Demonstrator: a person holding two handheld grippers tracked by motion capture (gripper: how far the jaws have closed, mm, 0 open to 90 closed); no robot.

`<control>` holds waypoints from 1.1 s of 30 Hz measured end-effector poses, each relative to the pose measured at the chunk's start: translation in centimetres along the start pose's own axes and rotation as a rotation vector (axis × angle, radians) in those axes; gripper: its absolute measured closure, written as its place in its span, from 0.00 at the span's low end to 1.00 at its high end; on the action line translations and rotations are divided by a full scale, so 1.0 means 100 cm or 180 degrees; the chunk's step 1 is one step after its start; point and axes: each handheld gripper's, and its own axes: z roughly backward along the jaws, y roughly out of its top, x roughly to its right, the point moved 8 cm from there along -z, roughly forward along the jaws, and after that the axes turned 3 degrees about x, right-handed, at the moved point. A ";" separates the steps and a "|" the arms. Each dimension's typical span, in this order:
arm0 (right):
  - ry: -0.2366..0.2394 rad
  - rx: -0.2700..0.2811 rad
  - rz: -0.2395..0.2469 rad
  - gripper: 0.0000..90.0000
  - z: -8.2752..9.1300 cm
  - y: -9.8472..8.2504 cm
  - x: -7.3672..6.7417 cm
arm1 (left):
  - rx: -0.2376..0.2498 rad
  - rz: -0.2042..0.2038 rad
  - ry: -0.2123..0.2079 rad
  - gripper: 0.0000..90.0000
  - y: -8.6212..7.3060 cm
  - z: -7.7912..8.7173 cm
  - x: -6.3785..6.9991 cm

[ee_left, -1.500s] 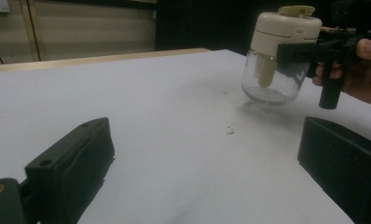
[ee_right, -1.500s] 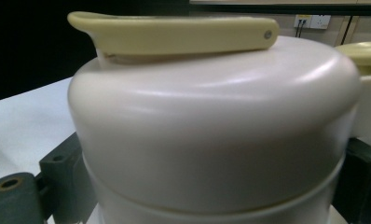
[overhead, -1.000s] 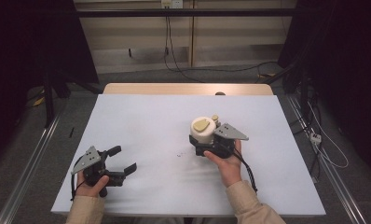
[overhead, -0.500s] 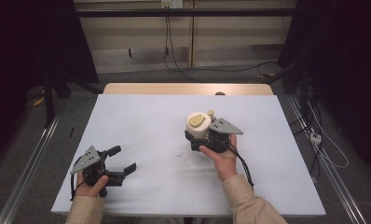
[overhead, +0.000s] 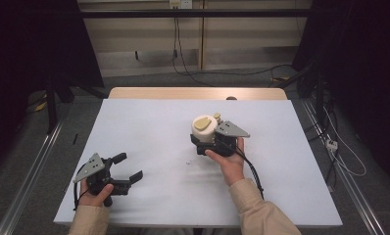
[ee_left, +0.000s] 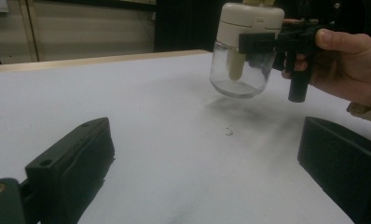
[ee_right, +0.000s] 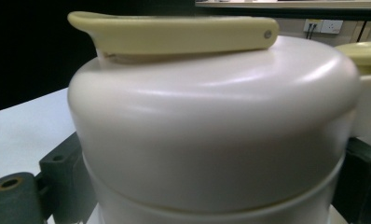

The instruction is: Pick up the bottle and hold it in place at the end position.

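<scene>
Right gripper (overhead: 208, 143) grasps jar (overhead: 203, 128) upright, lifted off table (overhead: 149, 122); left gripper (overhead: 127, 170) jaws released, well apart, pointing toward jar.

The white bench (overhead: 149, 122) lies bare across the upper left, the centre and the lower right of the high view, leaving broad room to pass. The one obstacle in mid-frame is the jar (overhead: 204, 129), clamped in the right tool (overhead: 203, 142) and lifted clear of the surface. The left tool (overhead: 125, 169), jaws apart, sits at the lower left near the bench's front edge, well apart from the jar.
</scene>
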 end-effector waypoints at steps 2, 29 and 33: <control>0.0008 0.0005 0.0001 0.08 -0.002 0.001 -0.001 | -0.0002 0.0004 0.0003 0.03 0.000 0.000 0.000; -0.0042 -0.0002 -0.0088 0.08 -0.018 -0.006 0.004 | -0.0014 0.0006 -0.0013 0.03 -0.001 -0.001 0.000; -0.0052 -0.0020 -0.0054 0.08 -0.021 -0.006 0.005 | -0.0006 0.0015 -0.0007 0.03 -0.001 0.000 0.000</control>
